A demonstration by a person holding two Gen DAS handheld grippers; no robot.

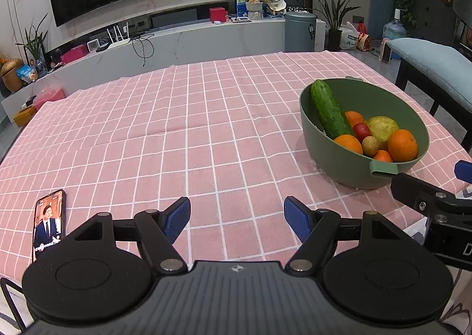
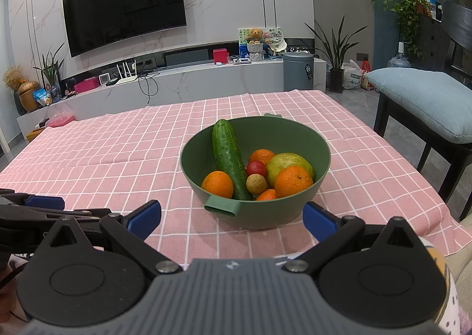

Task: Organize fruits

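The tabletop [image 2: 118, 152], under pink check cloth, is offering wide bare room toward its far and left edges. The green bowl [image 2: 295, 134] is sitting near the right near corner, holding a cucumber [image 2: 228, 158], oranges [image 2: 293, 181] and smaller fruit, probably gathered for sorting. Left gripper [image 1: 237, 218] and right gripper [image 2: 231, 217] are both hovering spread wide, empty. A phone [image 1: 48, 224] is lying at the near left edge.

Matt plastic bowl [image 2: 295, 140], cloth tablecloth [image 2: 118, 158]
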